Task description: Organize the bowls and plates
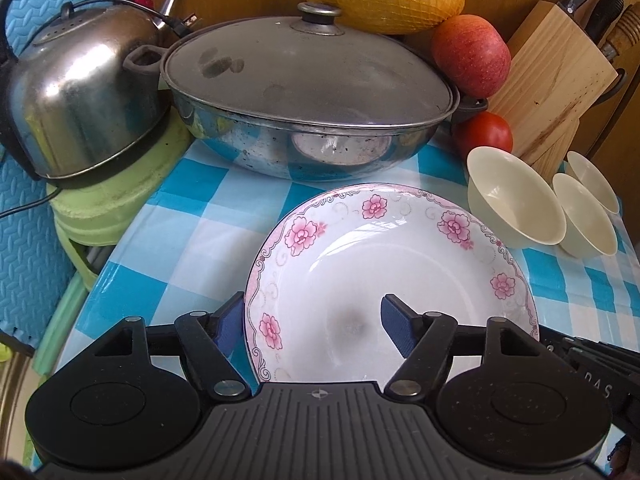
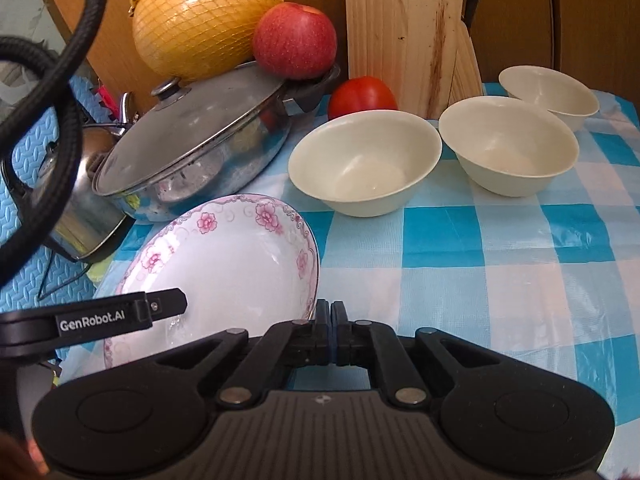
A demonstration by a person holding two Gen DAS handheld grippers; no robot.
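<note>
Blue pads line the fingers of your left gripper (image 1: pixel 314 326), and its jaws stand wide apart around the near rim of the flowered plate (image 1: pixel 400 264): one finger (image 1: pixel 230 322) is outside the rim at 9 o'clock, the other over the white inside. Whether the pads touch the plate you cannot tell. Your right gripper (image 2: pixel 330 314) has its jaws pressed together with nothing between them, just beside the plate's edge at its 3 o'clock side. The plate lies on the blue-and-white checked tablecloth (image 2: pixel 480 264). From the right wrist, three cream bowls (image 2: pixel 366 164) stand in a row from 12 toward 2 o'clock, apart from each other. At 10 o'clock stands the lidded steel pan (image 2: pixel 192 148), with a kettle (image 1: pixel 80 96) to its left. Behind are a netted pomelo (image 2: pixel 200 16), an apple (image 2: pixel 294 40), a tomato (image 2: pixel 362 98) and a wooden knife block (image 1: pixel 556 80).
</note>
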